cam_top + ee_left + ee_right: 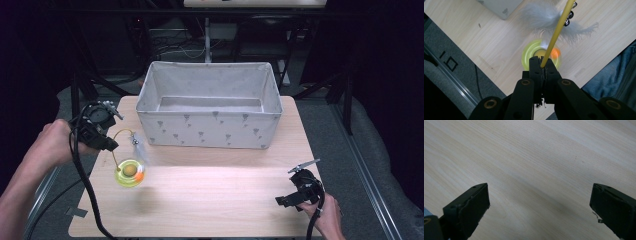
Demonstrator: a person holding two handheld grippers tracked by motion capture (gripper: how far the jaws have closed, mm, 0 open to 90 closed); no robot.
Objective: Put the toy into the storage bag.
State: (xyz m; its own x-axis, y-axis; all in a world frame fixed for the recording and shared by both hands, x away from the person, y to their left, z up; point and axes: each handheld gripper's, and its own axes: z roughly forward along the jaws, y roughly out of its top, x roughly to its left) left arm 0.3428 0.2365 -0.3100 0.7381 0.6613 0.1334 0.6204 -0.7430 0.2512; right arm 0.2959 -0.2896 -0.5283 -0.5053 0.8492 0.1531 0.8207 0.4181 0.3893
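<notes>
Looking at this from the near edge of the table outward: the right gripper (286,201) sits closest to the person, well to the right of the toy, jaws spread wide over bare table (529,170) and holding nothing. Further in and off to the left is the cat toy (129,172), a yellow-green round base with an orange ball in it, a springy yellow wand (554,37) arcing up out of it, and a grey feather (549,18) plus small bells at the tip. The left gripper (541,66) is clamped tight on that wand just above the base. My guess is the whole thing weighs next to nothing, but the wand looks bendy, so it'll probably wobble and swing; gripping low near the base seems smarter than up by the fluffy end. Behind the toy, at the far side, stands the empty grey fabric bin (207,129).
</notes>
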